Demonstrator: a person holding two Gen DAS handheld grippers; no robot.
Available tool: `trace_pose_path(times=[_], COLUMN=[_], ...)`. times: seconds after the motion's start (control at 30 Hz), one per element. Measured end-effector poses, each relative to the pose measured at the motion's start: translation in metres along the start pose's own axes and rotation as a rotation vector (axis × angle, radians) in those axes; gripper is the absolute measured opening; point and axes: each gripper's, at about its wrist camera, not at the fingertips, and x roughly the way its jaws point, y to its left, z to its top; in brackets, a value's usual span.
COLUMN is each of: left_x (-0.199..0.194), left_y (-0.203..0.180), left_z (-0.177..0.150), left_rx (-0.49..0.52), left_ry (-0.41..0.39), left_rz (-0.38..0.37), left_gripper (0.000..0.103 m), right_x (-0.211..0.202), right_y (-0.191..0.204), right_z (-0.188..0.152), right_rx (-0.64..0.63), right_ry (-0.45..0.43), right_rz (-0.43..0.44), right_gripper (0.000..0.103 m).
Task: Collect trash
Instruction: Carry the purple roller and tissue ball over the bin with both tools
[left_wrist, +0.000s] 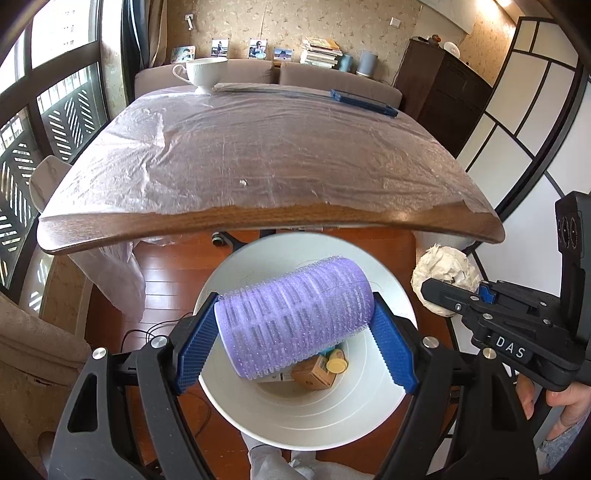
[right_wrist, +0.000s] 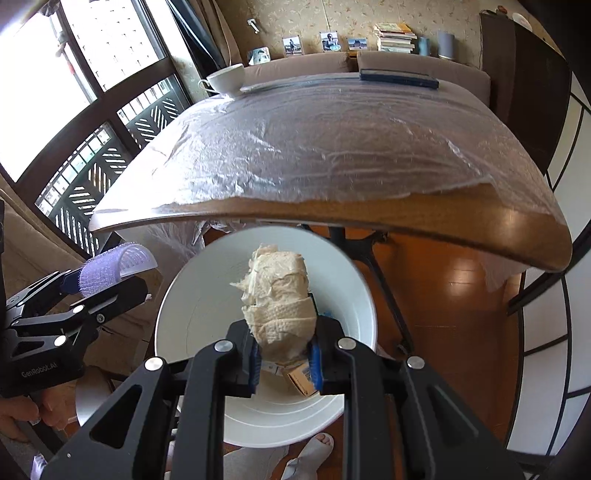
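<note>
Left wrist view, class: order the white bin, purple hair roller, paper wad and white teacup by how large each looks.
1. white bin
2. purple hair roller, enlarged by its nearness in the left tongs
3. paper wad
4. white teacup, similar in apparent size to the wad but far away, so that order is unsure

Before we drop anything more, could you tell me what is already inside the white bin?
In the white bin, a small brown box and a yellow cap show. The purple hair roller held above hides the rest of the bottom.
</note>
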Motion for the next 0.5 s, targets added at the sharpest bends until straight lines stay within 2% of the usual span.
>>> trace_pose_path(times=[0.5], left_x=[0.032], left_y=[-0.002], left_z=[-0.023], left_rx=[0.06], left_ry=[0.096], left_rz=[-0.01], left_gripper=[0.08], right_x=[0.036], right_y=[0.003], right_z=[-0.015], right_rx=[0.029], right_ry=[0.085], right_rz=[-0.04], right_gripper=[0.021])
